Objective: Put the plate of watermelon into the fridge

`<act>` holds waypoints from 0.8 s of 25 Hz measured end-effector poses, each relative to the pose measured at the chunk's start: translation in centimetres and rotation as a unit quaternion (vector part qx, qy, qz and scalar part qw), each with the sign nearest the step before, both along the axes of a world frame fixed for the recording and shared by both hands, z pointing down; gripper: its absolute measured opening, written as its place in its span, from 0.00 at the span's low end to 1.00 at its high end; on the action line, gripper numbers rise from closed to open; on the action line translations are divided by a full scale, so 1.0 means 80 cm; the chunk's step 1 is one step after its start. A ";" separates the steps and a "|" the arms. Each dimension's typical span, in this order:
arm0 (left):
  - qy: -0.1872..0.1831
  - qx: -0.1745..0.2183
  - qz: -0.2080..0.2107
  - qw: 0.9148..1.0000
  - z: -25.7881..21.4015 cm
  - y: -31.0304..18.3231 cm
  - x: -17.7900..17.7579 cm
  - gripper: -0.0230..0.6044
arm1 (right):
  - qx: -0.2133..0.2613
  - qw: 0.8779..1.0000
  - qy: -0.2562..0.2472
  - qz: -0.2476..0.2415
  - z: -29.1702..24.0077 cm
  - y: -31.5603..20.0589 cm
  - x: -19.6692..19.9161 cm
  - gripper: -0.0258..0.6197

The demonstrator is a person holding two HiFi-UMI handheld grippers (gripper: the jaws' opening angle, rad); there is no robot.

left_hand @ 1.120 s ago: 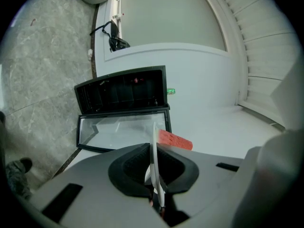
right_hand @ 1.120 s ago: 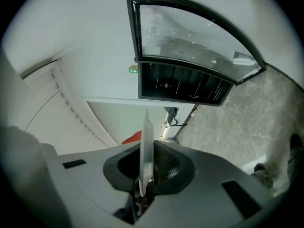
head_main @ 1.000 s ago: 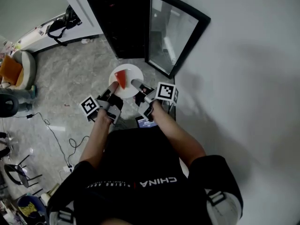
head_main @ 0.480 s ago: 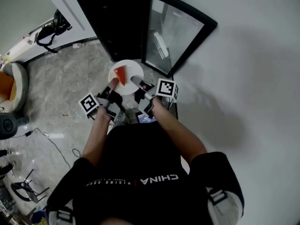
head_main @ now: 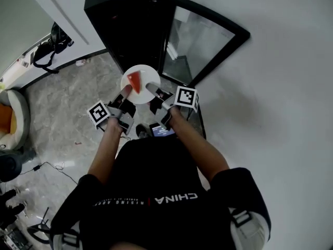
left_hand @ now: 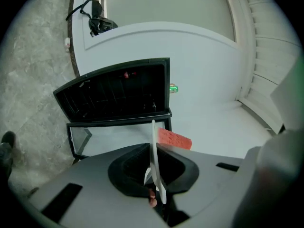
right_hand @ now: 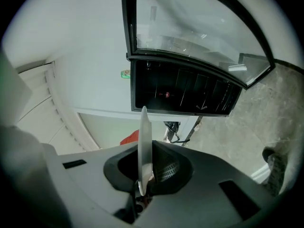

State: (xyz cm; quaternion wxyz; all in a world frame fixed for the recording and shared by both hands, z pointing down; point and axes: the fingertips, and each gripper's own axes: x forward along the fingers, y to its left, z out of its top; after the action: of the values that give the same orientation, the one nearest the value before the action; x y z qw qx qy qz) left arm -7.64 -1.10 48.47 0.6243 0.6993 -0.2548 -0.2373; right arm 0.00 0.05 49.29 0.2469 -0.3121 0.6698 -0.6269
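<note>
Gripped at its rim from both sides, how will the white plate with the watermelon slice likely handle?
The plate looks stiff: pinched only at opposite rim edges by the left gripper and right gripper, it shows no sag. Its smooth surface would probably let the watermelon slice slide if tilted. It looks thin, so possibly fragile against the fridge.

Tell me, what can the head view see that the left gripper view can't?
Only the head view: the person's arms, the left tool and right tool together, and the plate as a whole circle from above.
Only the left gripper view: the plate's thin edge, close up, pinched between the left tool's jaws.
Both: the watermelon on the plate, the black fridge and its open glass door.
</note>
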 end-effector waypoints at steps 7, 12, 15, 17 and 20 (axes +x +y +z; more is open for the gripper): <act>0.014 -0.009 0.031 0.999 0.014 -0.029 -0.014 0.09 | -0.012 1.000 0.009 0.026 0.012 -0.023 -0.018 0.08; 0.019 -0.035 0.029 0.999 0.039 -0.046 -0.002 0.09 | -0.042 0.999 0.015 0.023 0.037 -0.039 -0.003 0.08; 0.010 -0.043 0.019 0.999 0.051 -0.071 0.005 0.09 | -0.057 0.998 0.007 0.014 0.048 -0.064 0.005 0.08; 0.009 -0.047 0.009 0.999 0.050 -0.085 0.009 0.09 | -0.058 0.998 0.009 0.003 0.047 -0.081 0.009 0.08; 0.003 -0.050 -0.006 0.999 0.045 -0.109 0.018 0.09 | -0.057 0.998 0.008 -0.015 0.042 -0.108 0.019 0.08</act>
State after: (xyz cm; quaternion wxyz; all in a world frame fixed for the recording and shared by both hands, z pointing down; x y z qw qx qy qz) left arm -6.20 -9.83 52.08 0.6577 0.6649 -0.2687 -0.2303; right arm 1.53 -8.59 52.67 0.2136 -0.3206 0.6396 -0.6652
